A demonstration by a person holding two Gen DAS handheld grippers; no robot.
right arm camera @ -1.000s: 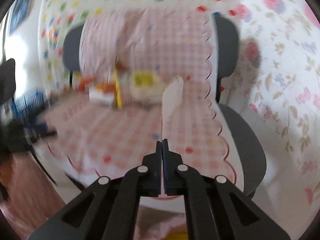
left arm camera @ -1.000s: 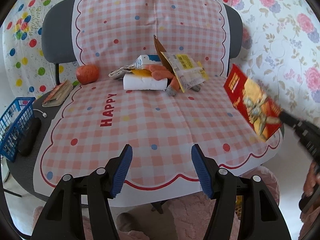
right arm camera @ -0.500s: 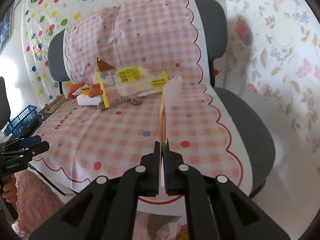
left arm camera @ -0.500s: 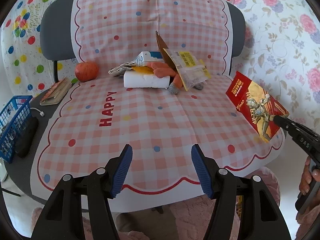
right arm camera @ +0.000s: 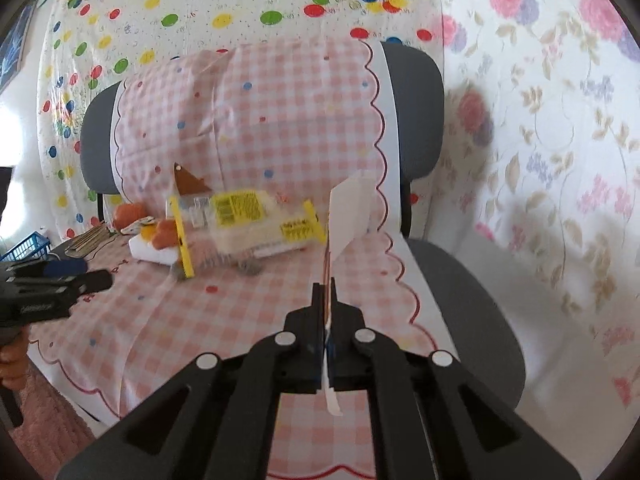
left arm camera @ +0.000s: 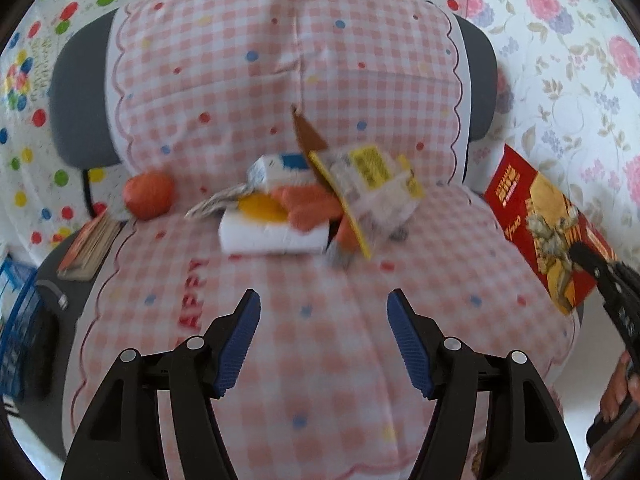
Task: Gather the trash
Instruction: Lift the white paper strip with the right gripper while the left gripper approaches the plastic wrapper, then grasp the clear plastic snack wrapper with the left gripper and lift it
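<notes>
While one piece is held: right tongs point(right arm camera: 327, 300) are clamped tight on the red snack packet point(left arm camera: 544, 224), lifted beside the chair's edge.
Left tongs: left tongs point(left arm camera: 322, 340), having just widened, stand open with nothing between them, aimed at the pile.
Left to do: clear yellow-labelled wrapper point(left arm camera: 372, 184), white block point(left arm camera: 272, 236), orange bits, all heaped on the chair seat point(left arm camera: 320, 360).
Hard to tell: no trash bin shows; pile is blurred, its lower items overlapping.

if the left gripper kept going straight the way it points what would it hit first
Probably the checked cloth on the chair seat, since the open, empty left gripper tilts downward; on a shallower line, the white foam block. Depth is unclear.
</notes>
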